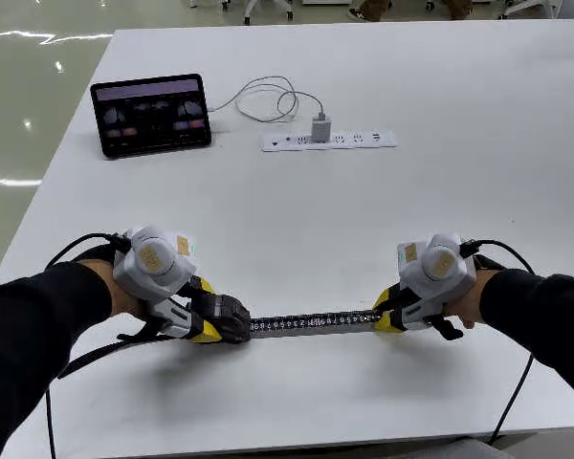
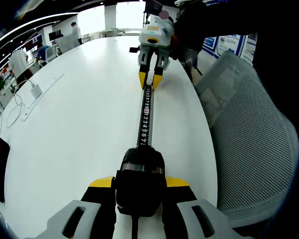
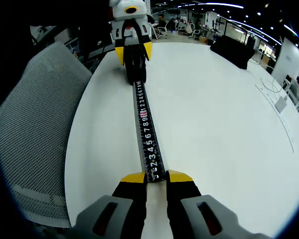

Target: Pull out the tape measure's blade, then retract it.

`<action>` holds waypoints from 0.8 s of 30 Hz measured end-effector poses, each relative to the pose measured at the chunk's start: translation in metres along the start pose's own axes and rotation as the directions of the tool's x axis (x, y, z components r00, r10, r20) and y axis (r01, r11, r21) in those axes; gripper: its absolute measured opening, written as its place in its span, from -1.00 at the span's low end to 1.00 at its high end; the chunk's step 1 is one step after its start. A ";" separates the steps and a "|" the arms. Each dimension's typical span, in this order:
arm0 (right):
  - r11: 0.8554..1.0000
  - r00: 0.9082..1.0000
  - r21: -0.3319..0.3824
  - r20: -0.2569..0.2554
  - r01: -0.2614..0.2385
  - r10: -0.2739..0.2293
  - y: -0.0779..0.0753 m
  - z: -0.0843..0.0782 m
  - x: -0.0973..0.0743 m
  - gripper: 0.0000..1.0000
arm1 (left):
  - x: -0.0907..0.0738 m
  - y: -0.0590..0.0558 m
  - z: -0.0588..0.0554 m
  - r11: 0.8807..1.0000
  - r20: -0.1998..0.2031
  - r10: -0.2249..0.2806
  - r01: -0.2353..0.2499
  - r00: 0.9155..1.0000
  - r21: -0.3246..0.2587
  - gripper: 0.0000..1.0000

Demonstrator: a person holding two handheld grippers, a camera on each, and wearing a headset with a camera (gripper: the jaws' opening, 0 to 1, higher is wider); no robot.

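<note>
- left gripper [image 1: 207, 311] clenched on the tape measure case [image 2: 139, 178], one jaw on each side; case sits near-left on the table [image 1: 411, 210]
- right gripper [image 3: 155, 177] pinches the blade's tip; blade [image 1: 316, 322] is extended, straight, running left to right between the two grippers; cannot tell if it touches the top
- head view gives the far side: tablet [image 1: 151, 115] far left; power strip [image 1: 328, 141] with charger [image 1: 320, 127] and looped cable [image 1: 268, 100]; all well apart from the blade
- gripper views give the blade's printed numbers, readable along its length; each has the other gripper at the blade's far end
- gripper views also give a mesh chair [image 2: 249, 139] just past the table's near edge
- near edge runs close to both grippers; left edge is near the left forearm; open table top from the blade out to the power strip and off to the right
</note>
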State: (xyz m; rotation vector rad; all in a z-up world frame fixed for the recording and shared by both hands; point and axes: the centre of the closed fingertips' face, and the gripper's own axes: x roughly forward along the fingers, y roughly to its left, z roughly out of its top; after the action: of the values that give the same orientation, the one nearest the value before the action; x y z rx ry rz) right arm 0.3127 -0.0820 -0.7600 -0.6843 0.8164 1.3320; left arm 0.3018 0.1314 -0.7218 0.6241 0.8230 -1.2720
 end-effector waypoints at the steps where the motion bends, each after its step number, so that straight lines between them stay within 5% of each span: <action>1: 1.000 1.000 -0.001 0.000 0.000 0.000 0.000 0.000 0.000 -0.81 | 0.000 0.000 0.000 1.000 0.001 0.000 0.000 1.000 -0.001 -0.37; 24: 1.000 1.000 0.018 -0.014 0.010 -0.009 -0.002 -0.016 -0.011 -0.81 | -0.001 -0.003 0.002 1.000 -0.003 0.001 -0.001 1.000 0.000 -0.37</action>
State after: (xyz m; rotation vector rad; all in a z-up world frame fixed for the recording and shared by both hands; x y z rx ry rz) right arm 0.3125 -0.1014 -0.7594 -0.6828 0.8346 1.3109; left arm 0.2993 0.1297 -0.7195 0.6261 0.8251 -1.2708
